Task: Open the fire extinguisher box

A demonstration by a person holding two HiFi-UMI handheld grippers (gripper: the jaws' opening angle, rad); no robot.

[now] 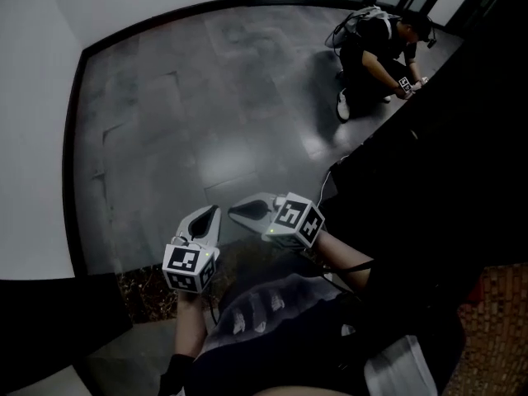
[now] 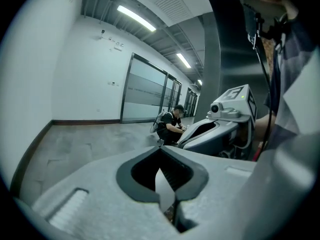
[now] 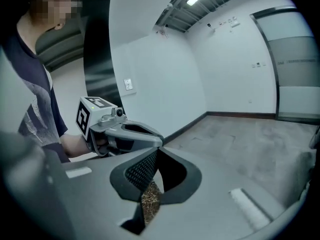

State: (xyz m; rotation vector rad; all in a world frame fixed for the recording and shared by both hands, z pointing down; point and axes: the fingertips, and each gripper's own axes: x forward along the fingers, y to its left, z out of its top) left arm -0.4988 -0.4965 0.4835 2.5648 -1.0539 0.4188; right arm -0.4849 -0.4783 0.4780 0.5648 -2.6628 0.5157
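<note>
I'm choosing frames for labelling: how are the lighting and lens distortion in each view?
Head view: dim, right side nearly black, floor faintly glossy, its edge bowed. Left gripper view: fisheye circle, black corners, bright ceiling lights. Right gripper view: same fisheye, evenly lit wall.

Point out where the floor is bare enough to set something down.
The grey floor is bare from the dark baseboard at left to the crouching person at upper right, including the stretch ahead of the left gripper and right gripper. It is crowded around that person and along the dark wall at right.
</note>
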